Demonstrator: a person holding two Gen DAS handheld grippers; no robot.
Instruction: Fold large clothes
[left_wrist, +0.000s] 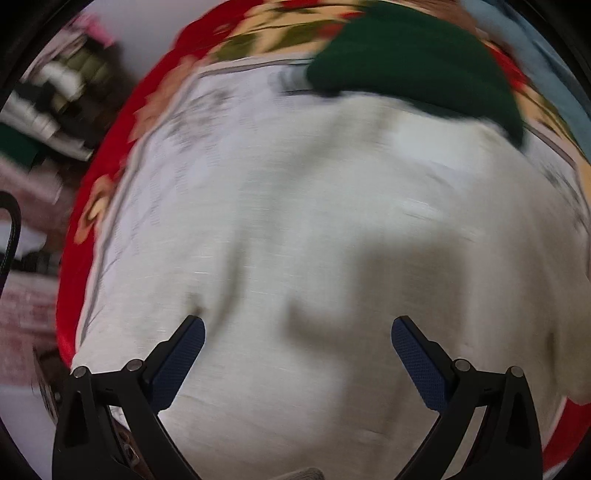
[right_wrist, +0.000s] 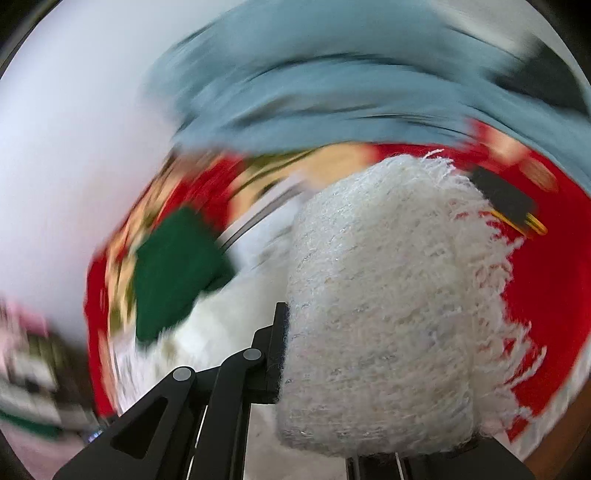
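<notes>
A large white cloth (left_wrist: 314, 221) lies spread over a patterned sheet on a red floral bedspread (left_wrist: 88, 192). My left gripper (left_wrist: 297, 332) is open and empty just above the cloth, its blue pads wide apart. In the right wrist view my right gripper (right_wrist: 295, 332) is shut on a white fringed knitted garment (right_wrist: 388, 295), which bulges over and hides the right finger; only the left finger (right_wrist: 279, 347) shows. Both views are blurred by motion.
A dark green folded garment (left_wrist: 413, 62) lies at the far edge of the white cloth; it also shows in the right wrist view (right_wrist: 173, 269). A light blue cloth (right_wrist: 332, 85) lies beyond. A black object with yellow wire (right_wrist: 506, 199) rests on the bedspread (right_wrist: 546, 280). Cluttered shelves (left_wrist: 48, 103) stand left.
</notes>
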